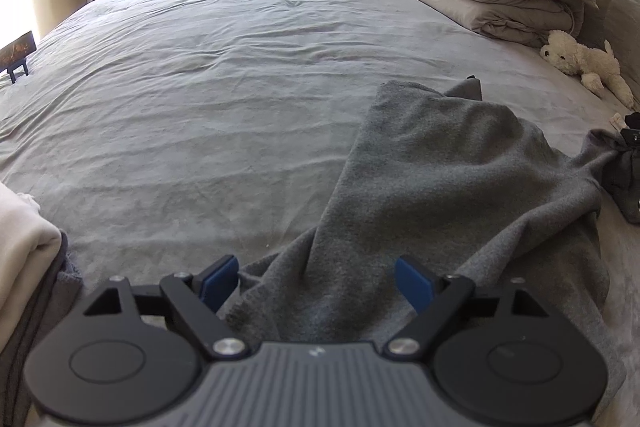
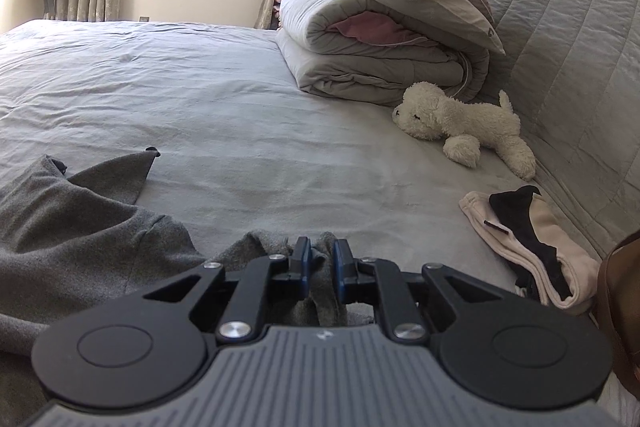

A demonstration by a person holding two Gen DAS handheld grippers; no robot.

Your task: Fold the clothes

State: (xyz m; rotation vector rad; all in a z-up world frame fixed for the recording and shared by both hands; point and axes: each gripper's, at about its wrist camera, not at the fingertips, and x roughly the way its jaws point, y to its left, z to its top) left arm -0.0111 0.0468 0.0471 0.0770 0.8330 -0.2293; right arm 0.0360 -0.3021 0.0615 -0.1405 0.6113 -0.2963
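Observation:
A dark grey fleece garment [image 1: 432,187] lies rumpled on the bed's near right part, one corner peaked up. My left gripper [image 1: 316,285] hovers over its near edge, jaws wide open; the cloth lies between the blue pads [image 1: 218,283] without being pinched. In the right wrist view the same garment [image 2: 80,219] spreads to the left. My right gripper [image 2: 322,259] is shut on a bunched fold of it, with the cloth squeezed between the narrow pads. In the left view that gripper [image 1: 631,136] shows at the far right edge, and the cloth is drawn toward it.
The bed sheet [image 1: 200,87] is light grey and wrinkled. Folded quilts [image 2: 380,47] and a white plush dog [image 2: 460,123] sit by the padded headboard [image 2: 580,47]. A cream and black garment [image 2: 532,243] lies near right. Folded cream clothes [image 1: 20,247] are stacked at left.

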